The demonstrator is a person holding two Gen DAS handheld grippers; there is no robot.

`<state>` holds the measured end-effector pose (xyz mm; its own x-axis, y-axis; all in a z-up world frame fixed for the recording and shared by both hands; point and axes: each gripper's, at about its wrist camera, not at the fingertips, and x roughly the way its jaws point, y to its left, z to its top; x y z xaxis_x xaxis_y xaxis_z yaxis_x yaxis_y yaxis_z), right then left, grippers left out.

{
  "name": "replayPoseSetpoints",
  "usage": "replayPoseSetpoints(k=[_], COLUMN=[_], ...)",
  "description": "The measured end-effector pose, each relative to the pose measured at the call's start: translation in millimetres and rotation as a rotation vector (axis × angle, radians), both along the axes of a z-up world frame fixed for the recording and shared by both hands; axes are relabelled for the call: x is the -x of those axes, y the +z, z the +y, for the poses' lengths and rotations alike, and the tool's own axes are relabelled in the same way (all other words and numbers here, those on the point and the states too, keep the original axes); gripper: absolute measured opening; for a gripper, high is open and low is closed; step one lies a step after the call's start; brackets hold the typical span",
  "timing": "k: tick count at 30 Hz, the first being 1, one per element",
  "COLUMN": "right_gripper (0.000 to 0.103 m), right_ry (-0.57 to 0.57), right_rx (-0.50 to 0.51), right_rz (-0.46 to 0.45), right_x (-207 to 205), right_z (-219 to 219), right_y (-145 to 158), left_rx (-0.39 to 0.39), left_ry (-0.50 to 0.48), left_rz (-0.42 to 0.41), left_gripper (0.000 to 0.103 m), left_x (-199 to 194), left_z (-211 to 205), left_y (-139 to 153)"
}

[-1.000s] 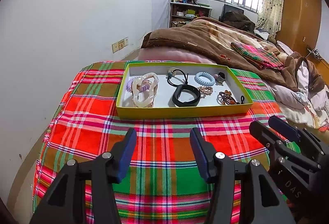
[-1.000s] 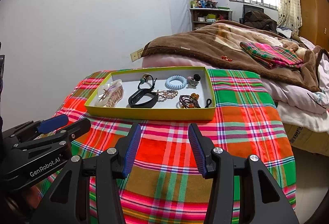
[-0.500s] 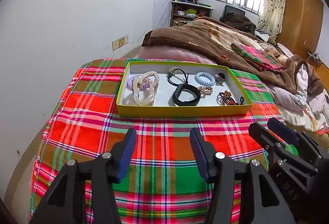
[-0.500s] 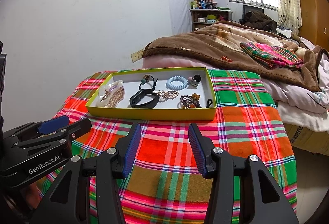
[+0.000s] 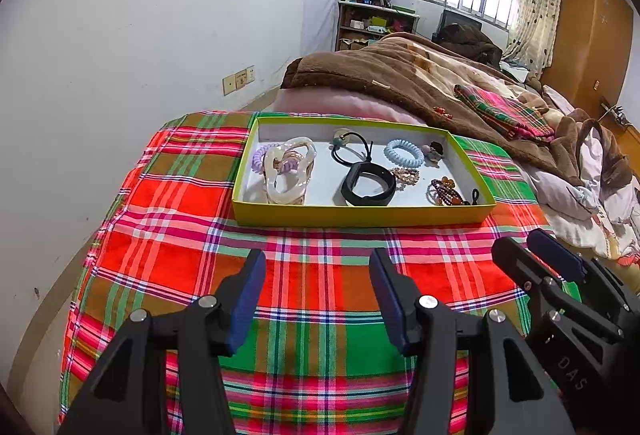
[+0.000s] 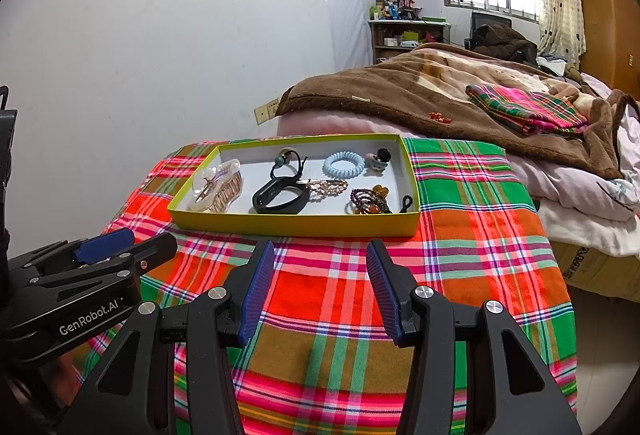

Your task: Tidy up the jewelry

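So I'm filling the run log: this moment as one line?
phase: pre-grasp | left gripper: open, empty | right gripper: open, empty | jewelry: all in yellow tray

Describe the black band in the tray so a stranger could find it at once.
On the plaid cloth sits a shallow yellow-green tray of hair ties and bracelets. Near the middle of its front edge lies the black band, a thick, smooth closed loop. It is the only broad solid black piece; the nearby black hair tie is a thin cord.
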<state>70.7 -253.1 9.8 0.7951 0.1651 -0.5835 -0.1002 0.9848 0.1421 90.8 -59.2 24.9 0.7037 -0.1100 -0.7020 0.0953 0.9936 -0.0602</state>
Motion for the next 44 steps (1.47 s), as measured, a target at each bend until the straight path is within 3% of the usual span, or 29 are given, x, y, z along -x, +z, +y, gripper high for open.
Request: replayPoseSetpoints(k=[44], right_gripper=[0.049], right_ry=[-0.005], right_rx=[-0.003], right_rz=[0.003], right_x=[0.4], right_z=[-1.4], right_y=[-2.1], left_rx=[0.003], left_ry=[0.051], left_rz=[0.021], left_gripper=[0.056], left_x=[-2.7], left_z=[7.5], left_y=[-2.3])
